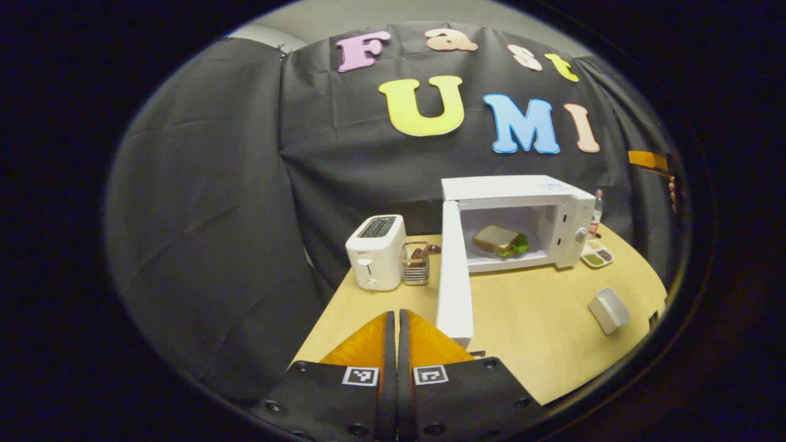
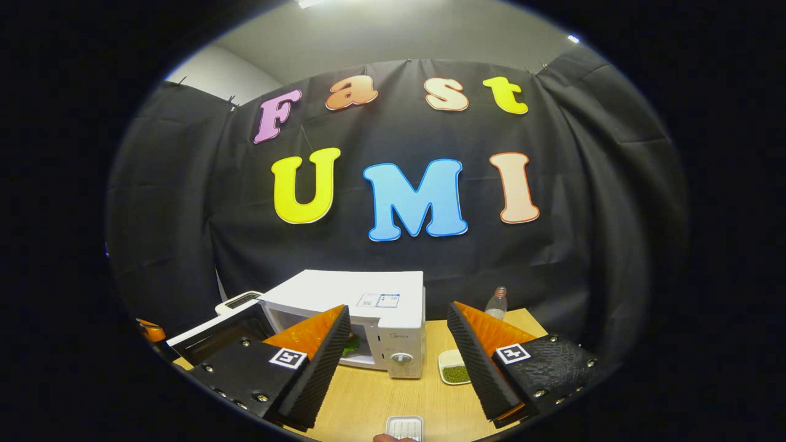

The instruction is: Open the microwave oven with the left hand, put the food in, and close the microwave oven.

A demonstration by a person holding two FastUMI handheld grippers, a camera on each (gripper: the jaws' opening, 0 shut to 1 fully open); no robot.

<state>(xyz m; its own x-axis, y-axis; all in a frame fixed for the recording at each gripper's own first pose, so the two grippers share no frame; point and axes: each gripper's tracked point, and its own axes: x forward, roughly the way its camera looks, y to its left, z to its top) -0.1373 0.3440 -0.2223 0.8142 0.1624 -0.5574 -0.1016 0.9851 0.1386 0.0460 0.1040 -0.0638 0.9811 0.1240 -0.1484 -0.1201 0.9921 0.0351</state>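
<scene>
A white microwave oven (image 1: 562, 212) stands at the back of the wooden table (image 1: 528, 319) with its door (image 1: 453, 276) swung wide open toward me. Inside lies a sandwich (image 1: 500, 239) with green filling on a plate. My left gripper (image 1: 397, 316) is shut with nothing between its fingers, just left of the door's free edge. In the right gripper view the microwave (image 2: 368, 301) sits ahead and slightly left. My right gripper (image 2: 398, 322) is open and empty, raised above the table in front of it.
A white toaster (image 1: 376, 252) and a wire basket (image 1: 416, 263) stand left of the microwave. A small divided dish (image 1: 597, 254) and a bottle (image 1: 595, 215) sit to its right, and a white box (image 1: 608, 310) lies nearer the table's right edge. Another white tray (image 2: 404, 426) lies below the right gripper.
</scene>
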